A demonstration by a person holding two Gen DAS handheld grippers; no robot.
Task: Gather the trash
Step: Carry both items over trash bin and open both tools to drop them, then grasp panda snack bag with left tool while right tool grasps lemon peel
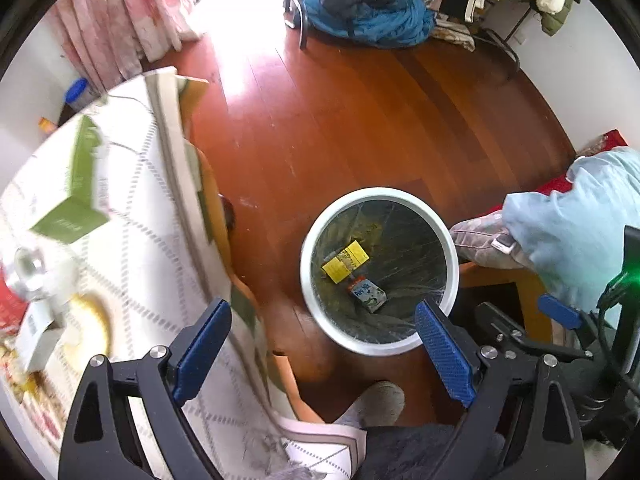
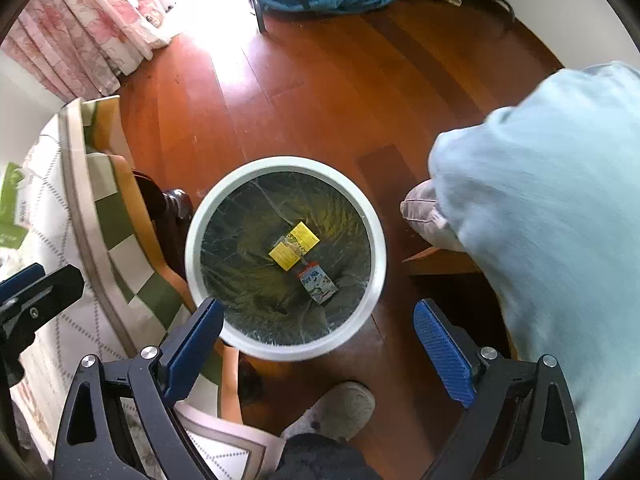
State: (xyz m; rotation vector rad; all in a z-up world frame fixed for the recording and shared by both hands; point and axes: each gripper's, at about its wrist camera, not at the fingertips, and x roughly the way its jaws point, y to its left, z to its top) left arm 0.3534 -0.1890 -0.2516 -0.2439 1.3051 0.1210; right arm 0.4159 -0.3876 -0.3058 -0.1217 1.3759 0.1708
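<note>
Both tongs hang above the wooden floor point(image 2: 320, 92), and both are released, with the blue pads wide apart and nothing between them. The right tongs point(image 2: 318, 344) are almost directly over the white trash bin point(image 2: 192, 240), which stands on the floor between the desk and a chair. The left tongs point(image 1: 322, 346) are a little to the side: their left pad point(image 1: 202, 354) is over the edge of the desk point(image 1: 132, 208), and their right pad point(image 1: 444, 354) is over the near rim of the bin point(image 1: 306, 264).

The bin has a dark liner bag inside. At the bottom lie two pieces of trash, close together: a yellow packet point(image 2: 294, 246) and a small milk carton point(image 2: 318, 282) with blue print (the carton lies on its side, just beside the packet).

The desk carries a white cloth with a grey diamond pattern. On it, in the left wrist view, are a green box point(image 1: 78, 196), a shiny can point(image 1: 28, 270) and a banana point(image 1: 94, 332), all blurred. On the chair at the right rests a light blue garment point(image 2: 540, 208) over a grey cushion point(image 2: 420, 210). A grey slipper point(image 2: 340, 408) on the person's foot shows near the bottom edge. Far behind, a heap of blue cloth point(image 1: 368, 20) lies near pink curtains point(image 1: 120, 12).
</note>
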